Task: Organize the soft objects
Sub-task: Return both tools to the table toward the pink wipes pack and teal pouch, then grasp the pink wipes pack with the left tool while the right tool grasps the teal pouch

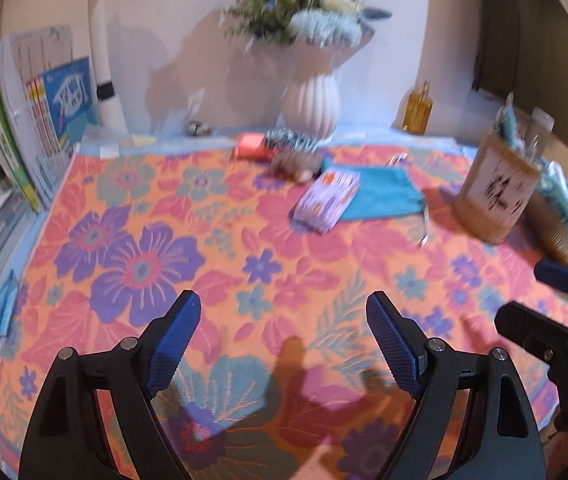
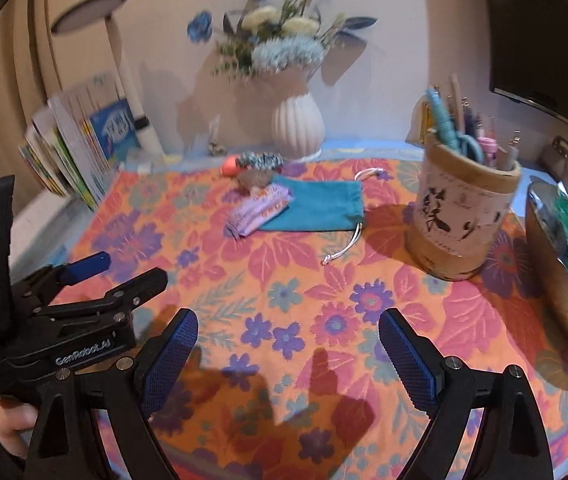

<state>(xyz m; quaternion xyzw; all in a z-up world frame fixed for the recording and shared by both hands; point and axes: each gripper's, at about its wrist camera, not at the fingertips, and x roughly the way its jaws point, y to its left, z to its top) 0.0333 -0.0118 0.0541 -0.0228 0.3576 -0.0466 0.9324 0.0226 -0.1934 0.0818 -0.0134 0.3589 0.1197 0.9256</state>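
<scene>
A teal drawstring pouch (image 1: 384,194) (image 2: 320,206) lies flat at the far middle of the floral cloth (image 1: 243,264) (image 2: 284,300). A purple patterned folded cloth (image 1: 326,200) (image 2: 261,210) rests on its left edge. Behind them lie a brown fuzzy item (image 1: 296,164) (image 2: 253,179), a blue-white scrunchie (image 1: 290,140) (image 2: 261,160) and a red-orange soft item (image 1: 249,146) (image 2: 228,167). My left gripper (image 1: 284,344) is open and empty above the near cloth; it also shows in the right wrist view (image 2: 123,270). My right gripper (image 2: 288,360) is open and empty, beside it.
A white ribbed vase (image 1: 311,106) (image 2: 298,128) with flowers stands at the back. A pen holder (image 1: 496,196) (image 2: 462,220) stands at right, a brown pouch (image 2: 564,276) beside it. Books (image 1: 35,128) (image 2: 79,148) lean at left. An amber bottle (image 1: 418,110) is at the back.
</scene>
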